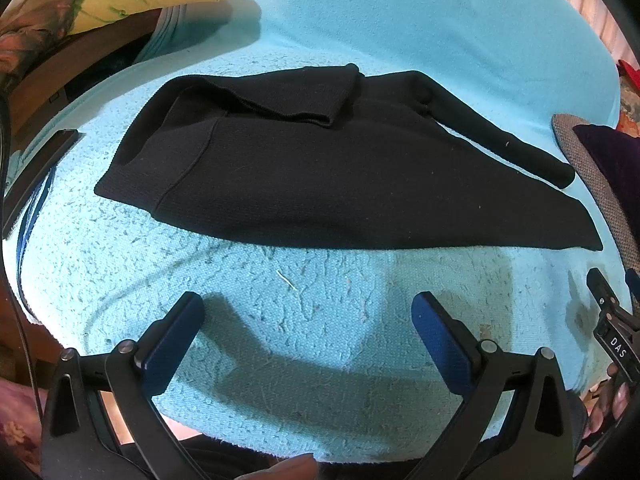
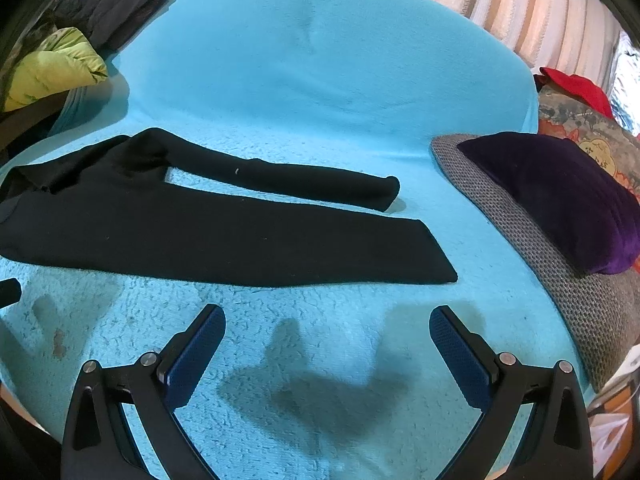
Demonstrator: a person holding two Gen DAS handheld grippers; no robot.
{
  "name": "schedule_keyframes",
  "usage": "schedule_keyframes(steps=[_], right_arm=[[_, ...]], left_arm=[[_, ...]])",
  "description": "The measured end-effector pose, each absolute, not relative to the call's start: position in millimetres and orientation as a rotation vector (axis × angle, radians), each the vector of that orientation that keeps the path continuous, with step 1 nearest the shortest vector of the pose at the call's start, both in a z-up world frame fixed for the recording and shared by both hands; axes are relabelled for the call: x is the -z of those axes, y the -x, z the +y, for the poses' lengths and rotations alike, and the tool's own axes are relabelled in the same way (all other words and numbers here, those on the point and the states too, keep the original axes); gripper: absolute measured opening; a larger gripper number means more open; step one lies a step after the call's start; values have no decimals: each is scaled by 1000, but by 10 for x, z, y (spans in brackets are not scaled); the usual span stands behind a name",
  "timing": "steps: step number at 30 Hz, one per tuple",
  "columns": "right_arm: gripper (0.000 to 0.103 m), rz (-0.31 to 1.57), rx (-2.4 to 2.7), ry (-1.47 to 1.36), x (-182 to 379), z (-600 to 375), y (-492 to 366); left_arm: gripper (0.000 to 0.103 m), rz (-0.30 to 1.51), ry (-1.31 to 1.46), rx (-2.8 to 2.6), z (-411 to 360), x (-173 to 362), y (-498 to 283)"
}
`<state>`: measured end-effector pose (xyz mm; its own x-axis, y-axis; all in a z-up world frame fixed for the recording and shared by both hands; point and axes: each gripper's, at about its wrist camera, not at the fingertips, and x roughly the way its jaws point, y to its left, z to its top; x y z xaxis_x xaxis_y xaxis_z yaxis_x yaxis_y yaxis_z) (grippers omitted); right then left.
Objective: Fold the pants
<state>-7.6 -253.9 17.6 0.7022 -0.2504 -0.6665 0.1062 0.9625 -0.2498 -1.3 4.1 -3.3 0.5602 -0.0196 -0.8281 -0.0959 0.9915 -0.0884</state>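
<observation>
The black pants (image 1: 320,176) lay spread flat on the turquoise fleece blanket (image 1: 400,20), waistband toward the left and the two legs running off to the right; in the left wrist view the waistband edge was turned back on itself in a loose flap, and the fabric was so dark that seams and pockets were hard to make out. From the right wrist view the waist end was cut off by the frame edge, while the near leg (image 2: 280,252) lay flat and wide and the far leg (image 2: 288,180) lay narrower behind it, a strip of blanket showing between them. The left gripper (image 1: 308,312) hovered over bare blanket just in front of the pants, its blue-padded fingers (image 1: 172,344) spread wide apart and holding nothing. The right gripper (image 2: 328,324) was likewise wide open and empty, over the blanket near the hem of the near leg, not touching it; only a sliver of it showed at the right edge of the left wrist view. At the blanket's right side a purple cushion (image 2: 560,196) rested on a grey woven pad (image 2: 540,272), partly cut off. At the far left a yellow-green quilted item (image 2: 52,68) and a dark garment (image 2: 116,4) were bunched together, their shapes unclear. A red cloth (image 2: 576,88) peeked in beyond the cushion.
</observation>
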Motion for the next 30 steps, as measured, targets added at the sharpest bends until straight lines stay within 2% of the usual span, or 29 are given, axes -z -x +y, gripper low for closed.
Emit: schedule_keyframes(steps=[25,30], right_arm=[[102,753,186,186,-204,-2545,111],[102,752,185,185,-211,-2548,115]], left_arm=[[103,974,127,-55,160,35,65],[103,872,299,131,257,-66,156]])
